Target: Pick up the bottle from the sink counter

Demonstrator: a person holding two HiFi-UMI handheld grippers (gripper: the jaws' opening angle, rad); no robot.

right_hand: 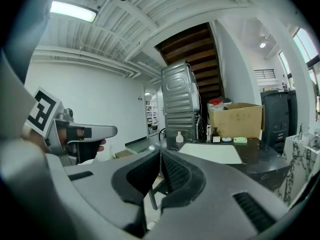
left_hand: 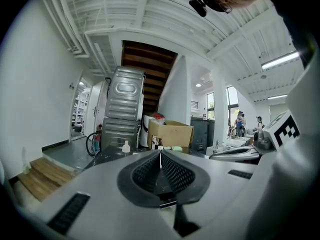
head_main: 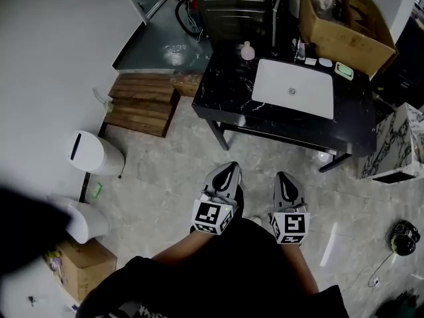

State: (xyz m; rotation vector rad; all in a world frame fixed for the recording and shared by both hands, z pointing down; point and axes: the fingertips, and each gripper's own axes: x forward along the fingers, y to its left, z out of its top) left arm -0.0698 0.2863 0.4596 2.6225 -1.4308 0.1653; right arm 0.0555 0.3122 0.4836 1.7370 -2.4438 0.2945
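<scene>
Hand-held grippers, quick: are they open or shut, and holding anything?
Left hand-held gripper: shut, empty.
Right hand-held gripper: shut, empty.

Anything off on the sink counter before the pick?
Nothing spilled or toppled. The bottle stands upright at the back left of the counter, apart from the sink. Only oddity: a big open cardboard box crowding the back right corner.
</scene>
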